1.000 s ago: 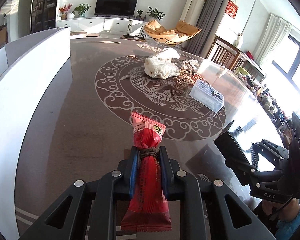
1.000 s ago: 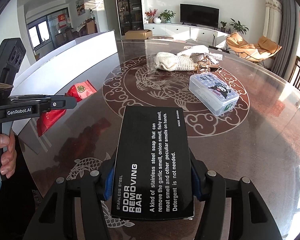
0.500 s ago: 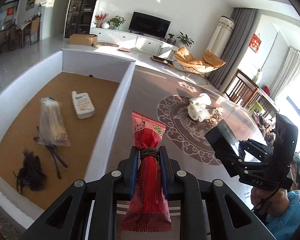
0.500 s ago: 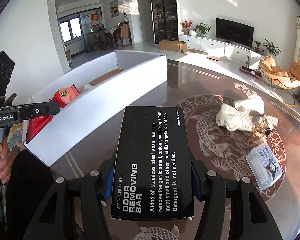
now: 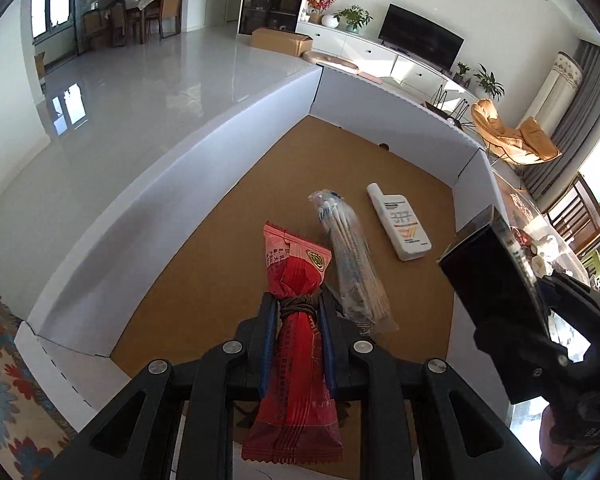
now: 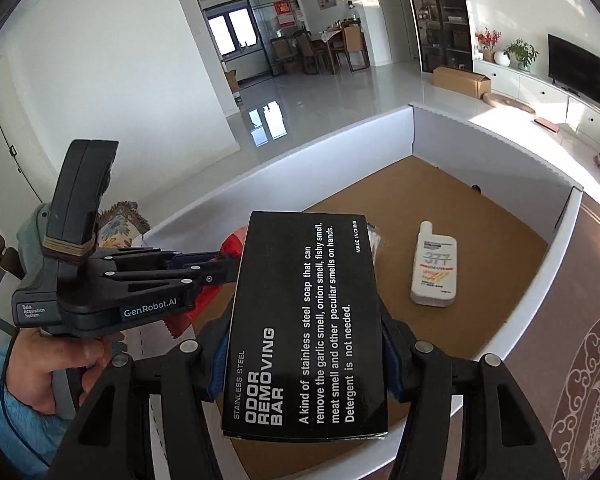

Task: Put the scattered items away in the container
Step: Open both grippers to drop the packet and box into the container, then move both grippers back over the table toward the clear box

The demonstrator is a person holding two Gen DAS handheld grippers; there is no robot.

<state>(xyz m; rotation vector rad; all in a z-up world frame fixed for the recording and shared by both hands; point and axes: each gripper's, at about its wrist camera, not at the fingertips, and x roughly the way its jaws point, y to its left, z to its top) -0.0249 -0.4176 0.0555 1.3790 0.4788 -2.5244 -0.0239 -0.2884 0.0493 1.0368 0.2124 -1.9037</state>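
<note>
Both loads over container, unreleased: left gripper clamps red packet; right gripper pinches black box. Bottle, swabs already inside.

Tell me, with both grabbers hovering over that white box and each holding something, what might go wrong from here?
1. The red packet is pinched at its narrow tied waist by the left gripper; dropped here, it may land on the bag of swabs instead of bare floor.
2. The black box in the right gripper hangs near the container's near wall; released too early, it could catch the rim.
3. The two grippers sit close together and could bump.
</note>
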